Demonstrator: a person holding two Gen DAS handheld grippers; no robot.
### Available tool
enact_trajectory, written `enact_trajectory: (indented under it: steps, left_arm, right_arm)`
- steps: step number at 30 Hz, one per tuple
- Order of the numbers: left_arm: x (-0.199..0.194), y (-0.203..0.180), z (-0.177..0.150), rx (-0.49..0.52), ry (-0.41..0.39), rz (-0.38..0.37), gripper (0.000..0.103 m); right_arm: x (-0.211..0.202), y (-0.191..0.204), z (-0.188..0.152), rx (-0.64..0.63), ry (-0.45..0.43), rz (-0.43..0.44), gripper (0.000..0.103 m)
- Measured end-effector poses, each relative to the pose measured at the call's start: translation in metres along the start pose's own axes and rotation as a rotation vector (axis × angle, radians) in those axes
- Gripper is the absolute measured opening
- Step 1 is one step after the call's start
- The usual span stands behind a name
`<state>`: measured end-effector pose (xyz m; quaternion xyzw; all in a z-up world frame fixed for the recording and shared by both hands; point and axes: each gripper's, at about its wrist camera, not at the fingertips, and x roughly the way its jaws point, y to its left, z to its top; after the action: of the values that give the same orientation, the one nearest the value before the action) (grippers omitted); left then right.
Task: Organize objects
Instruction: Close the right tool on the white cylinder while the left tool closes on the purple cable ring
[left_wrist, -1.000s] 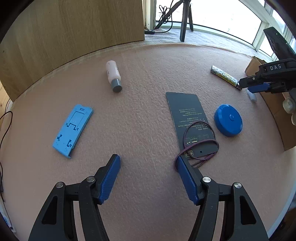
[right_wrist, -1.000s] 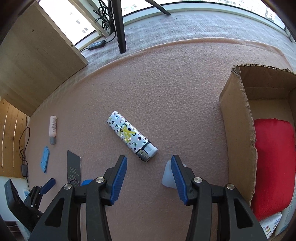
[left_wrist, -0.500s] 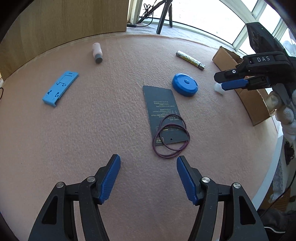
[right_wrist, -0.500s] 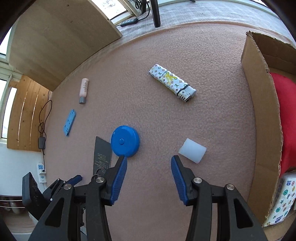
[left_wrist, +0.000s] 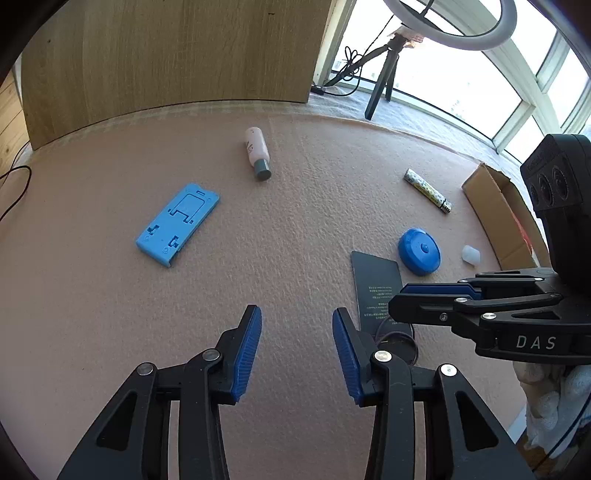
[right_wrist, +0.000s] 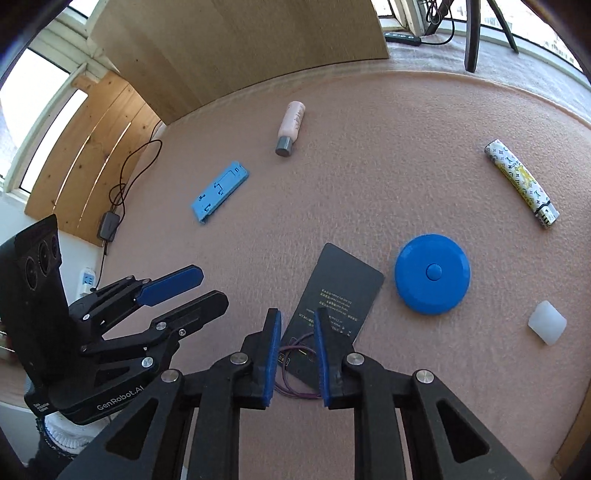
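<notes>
Our right gripper (right_wrist: 297, 345) hangs with its jaws narrowed but not closed, straddling the purple hair tie (right_wrist: 295, 369) lying on the near end of the dark card (right_wrist: 341, 291). Our left gripper (left_wrist: 297, 345) sits just to its left, jaws apart and empty, with bare pink mat (left_wrist: 280, 229) ahead. The blue disc (right_wrist: 432, 273) lies just right of the card; the cardboard box (left_wrist: 495, 214) stands farther right.

Cord loop (right_wrist: 295, 369) on card (right_wrist: 338, 301), disc (right_wrist: 432, 278) right of it

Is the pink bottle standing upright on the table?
No, the pink bottle lies on its side, grey cap toward the camera.
</notes>
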<state>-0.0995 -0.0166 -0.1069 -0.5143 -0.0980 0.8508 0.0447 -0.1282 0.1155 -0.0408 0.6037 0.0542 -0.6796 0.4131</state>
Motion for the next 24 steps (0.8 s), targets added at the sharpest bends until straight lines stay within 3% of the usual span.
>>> enact_trajectory:
  steps: [5, 12, 16, 19, 24]
  left_arm:
    - [0.009, -0.003, 0.007, 0.005, 0.010, -0.005, 0.042]
    - [0.017, -0.021, 0.010, 0.034, 0.016, -0.028, 0.042]
    - [0.022, -0.038, 0.008, 0.069, 0.028, -0.050, 0.042]
    - [0.025, -0.049, 0.006, 0.085, 0.041, -0.071, 0.042]
    - [0.019, -0.070, -0.001, 0.099, 0.036, -0.116, 0.042]
  right_arm:
    - [0.018, 0.000, -0.012, -0.007, 0.070, -0.011, 0.017]
    - [0.005, -0.016, -0.054, -0.023, 0.139, -0.015, 0.014]
    - [-0.009, -0.031, -0.068, 0.005, 0.126, -0.035, 0.014]
    - [-0.019, -0.040, -0.071, 0.007, 0.118, -0.117, 0.014]
    - [-0.056, -0.069, -0.077, 0.122, -0.006, -0.077, 0.021]
